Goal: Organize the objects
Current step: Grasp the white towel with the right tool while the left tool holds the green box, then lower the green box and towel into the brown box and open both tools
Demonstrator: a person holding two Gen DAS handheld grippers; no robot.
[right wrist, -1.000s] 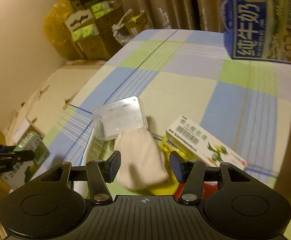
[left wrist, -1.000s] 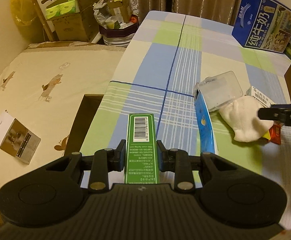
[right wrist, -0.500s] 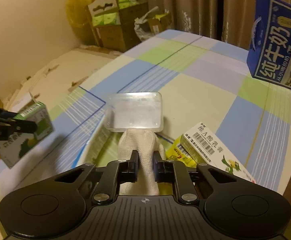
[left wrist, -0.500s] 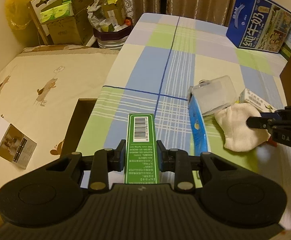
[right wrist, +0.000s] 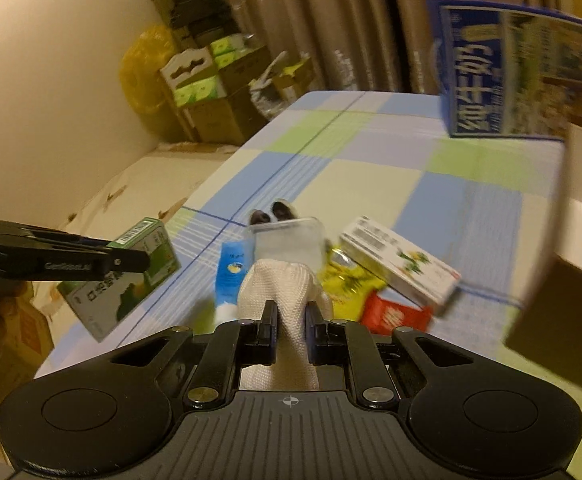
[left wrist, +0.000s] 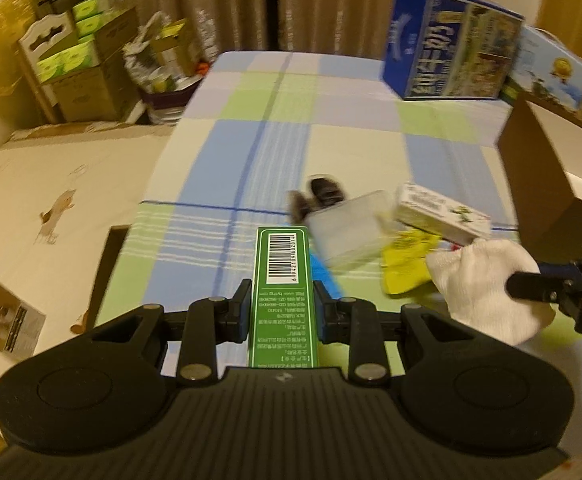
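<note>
Since half a second back, the white sock has come up off the checked cloth: it was lying flat beside the clear plastic box, now it hangs from the right gripper.

Left wrist view: left gripper (left wrist: 282,307) clamped on the green carton (left wrist: 283,280), barcode end forward, held above the near edge of the table (left wrist: 351,96). That grip matches the earlier frame. White sock (left wrist: 487,284) at right, pinched by the right gripper (left wrist: 531,286), which reaches in from the edge of frame. Behind it: clear plastic box (left wrist: 349,232), yellow packet (left wrist: 405,268), white carton (left wrist: 441,212), all clustered and touching or overlapping. Brown cardboard box (left wrist: 539,184) stands open at right; blue milk box (left wrist: 451,62) at the far end. Frame is motion-blurred.

Right wrist view: right gripper (right wrist: 289,326) closed on the sock (right wrist: 287,292), cloth bunched between the jaws. Clear box (right wrist: 289,240) directly ahead, blue tube (right wrist: 229,272) to its left, red packet (right wrist: 395,314) under the white carton (right wrist: 401,264). Green carton (right wrist: 131,268) in the left gripper (right wrist: 131,260) at left, off the table.

My read: both hands loaded, so next is transport, likely to the brown box (right wrist: 547,312). The sock is limp, so it may snag the pile.
</note>
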